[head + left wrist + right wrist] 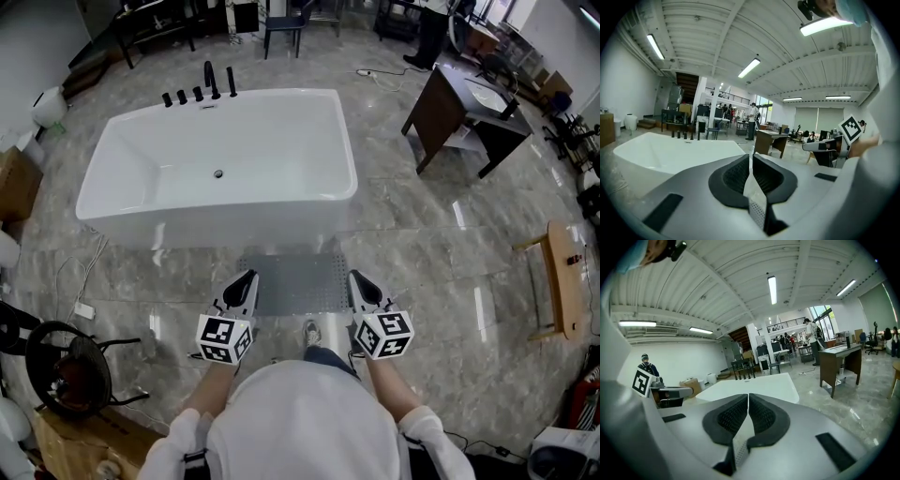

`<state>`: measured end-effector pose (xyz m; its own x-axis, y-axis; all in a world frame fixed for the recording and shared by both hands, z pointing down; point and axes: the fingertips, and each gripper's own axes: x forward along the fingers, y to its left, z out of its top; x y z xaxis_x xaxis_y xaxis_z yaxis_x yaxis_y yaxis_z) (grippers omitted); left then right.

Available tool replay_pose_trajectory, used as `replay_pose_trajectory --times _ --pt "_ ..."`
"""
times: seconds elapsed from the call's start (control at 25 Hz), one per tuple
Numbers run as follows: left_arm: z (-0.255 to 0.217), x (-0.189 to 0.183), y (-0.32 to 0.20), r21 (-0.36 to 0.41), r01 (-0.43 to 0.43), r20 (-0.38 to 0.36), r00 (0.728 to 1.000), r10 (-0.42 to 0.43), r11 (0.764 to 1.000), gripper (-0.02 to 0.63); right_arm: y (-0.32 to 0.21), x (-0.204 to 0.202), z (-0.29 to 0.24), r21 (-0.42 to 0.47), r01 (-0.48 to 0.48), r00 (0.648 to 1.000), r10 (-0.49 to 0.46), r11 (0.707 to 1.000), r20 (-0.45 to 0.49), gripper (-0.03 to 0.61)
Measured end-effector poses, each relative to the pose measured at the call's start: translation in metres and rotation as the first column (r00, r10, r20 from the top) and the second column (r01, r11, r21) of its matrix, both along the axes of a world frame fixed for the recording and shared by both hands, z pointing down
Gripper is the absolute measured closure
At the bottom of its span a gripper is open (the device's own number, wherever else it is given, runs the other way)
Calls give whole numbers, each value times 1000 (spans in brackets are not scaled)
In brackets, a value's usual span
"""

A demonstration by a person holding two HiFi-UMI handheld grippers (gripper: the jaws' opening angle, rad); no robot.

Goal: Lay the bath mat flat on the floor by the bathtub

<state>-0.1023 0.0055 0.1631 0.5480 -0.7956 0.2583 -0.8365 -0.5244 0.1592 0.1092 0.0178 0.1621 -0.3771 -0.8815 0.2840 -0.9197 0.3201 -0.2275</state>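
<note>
The grey perforated bath mat hangs spread between my two grippers, just in front of the white bathtub. My left gripper is shut on the mat's left upper edge. My right gripper is shut on its right upper edge. In the left gripper view a thin strip of mat is pinched between the closed black pads of the gripper, with the bathtub beyond. The right gripper view shows the same: mat edge clamped in the gripper, bathtub ahead. The mat's lower part is hidden behind my head.
Black tap fittings stand on the tub's far rim. A dark wooden desk is at the back right and a wooden stool at the right. A black round stand and a white cable lie at the left on the marble floor.
</note>
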Motion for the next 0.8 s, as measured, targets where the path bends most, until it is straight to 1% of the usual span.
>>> replay_pose_trajectory --times 0.16,0.32,0.44,0.8 --pt "-10 -2 6 4 9 -29 1000 -9 1000 568 8 -4 -22 49 5 999 -7 999 43 546" --pt "-24 -2 12 26 2 -44 999 -1 1000 568 14 -10 -38 92 29 999 -31 995 13 548" --pt "-33 -1 19 38 7 -66 998 -4 999 568 18 -13 -44 101 56 998 -57 993 -1 548" --pt "-49 -8 15 56 22 -65 998 -18 998 568 11 -22 -61 141 89 996 -84 986 -39 549"
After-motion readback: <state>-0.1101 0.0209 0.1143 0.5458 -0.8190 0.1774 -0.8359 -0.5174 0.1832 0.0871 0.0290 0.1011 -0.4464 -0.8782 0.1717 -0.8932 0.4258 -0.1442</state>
